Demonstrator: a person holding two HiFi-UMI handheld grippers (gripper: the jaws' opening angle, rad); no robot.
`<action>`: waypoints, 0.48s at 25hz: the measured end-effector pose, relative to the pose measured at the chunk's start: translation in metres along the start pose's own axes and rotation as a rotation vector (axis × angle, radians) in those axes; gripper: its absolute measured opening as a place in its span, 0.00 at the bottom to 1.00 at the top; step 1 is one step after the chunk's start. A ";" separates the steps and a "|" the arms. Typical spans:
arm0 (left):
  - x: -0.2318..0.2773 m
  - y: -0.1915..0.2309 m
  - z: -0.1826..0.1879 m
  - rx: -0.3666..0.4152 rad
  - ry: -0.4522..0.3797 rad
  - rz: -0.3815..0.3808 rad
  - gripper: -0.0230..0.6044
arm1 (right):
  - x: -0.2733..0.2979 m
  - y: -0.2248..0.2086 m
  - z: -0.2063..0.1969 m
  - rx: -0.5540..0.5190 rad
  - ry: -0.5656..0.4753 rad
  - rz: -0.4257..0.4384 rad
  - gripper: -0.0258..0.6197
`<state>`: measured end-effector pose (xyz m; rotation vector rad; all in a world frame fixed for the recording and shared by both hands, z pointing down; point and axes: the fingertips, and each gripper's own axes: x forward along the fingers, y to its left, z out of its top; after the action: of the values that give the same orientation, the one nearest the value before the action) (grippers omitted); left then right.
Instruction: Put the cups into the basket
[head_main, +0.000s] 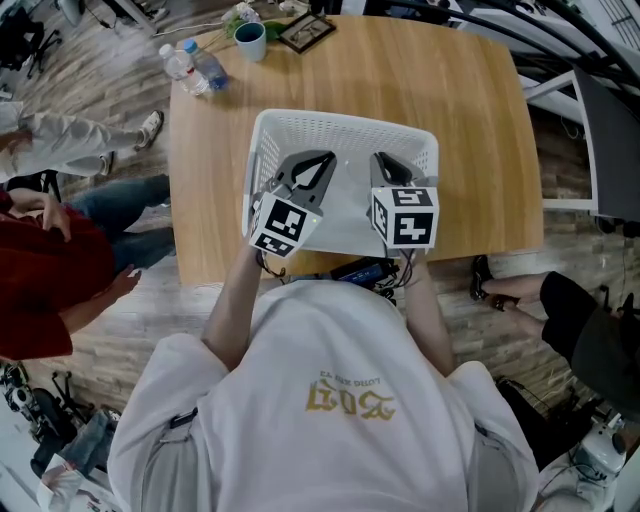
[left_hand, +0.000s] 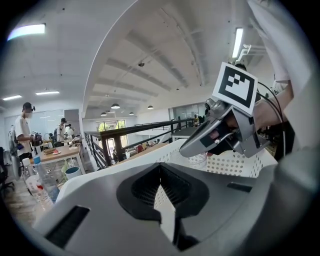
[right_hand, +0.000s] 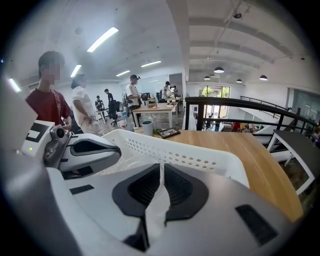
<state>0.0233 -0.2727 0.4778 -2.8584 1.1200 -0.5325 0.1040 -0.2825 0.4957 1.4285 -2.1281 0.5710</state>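
Head view | perforated white plastic basket (head_main: 340, 122) | left tool (head_main: 322, 162) closed | right tool (head_main: 384, 160) pinches clear cup (left_hand: 199, 160)

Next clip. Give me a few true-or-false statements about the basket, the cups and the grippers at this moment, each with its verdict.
1. The left gripper and the right gripper are both above the white basket. True.
2. The teal cup sits in the basket. False: it stands at the far end of the table, near the picture frame.
3. The left gripper's jaws are wide apart. False: they are shut.
4. The water bottles are on the table, outside the basket. True.
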 end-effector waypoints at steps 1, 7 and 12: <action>0.000 0.000 -0.001 0.000 0.005 0.001 0.05 | 0.001 0.001 -0.002 -0.004 0.004 -0.001 0.09; 0.001 0.001 -0.001 -0.011 -0.003 -0.003 0.05 | 0.005 0.004 -0.008 -0.033 0.020 -0.011 0.09; 0.002 -0.001 -0.001 -0.014 -0.007 -0.007 0.05 | 0.008 0.005 -0.013 -0.042 0.034 -0.010 0.09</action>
<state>0.0247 -0.2731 0.4799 -2.8750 1.1170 -0.5175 0.0994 -0.2784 0.5104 1.3960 -2.0937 0.5395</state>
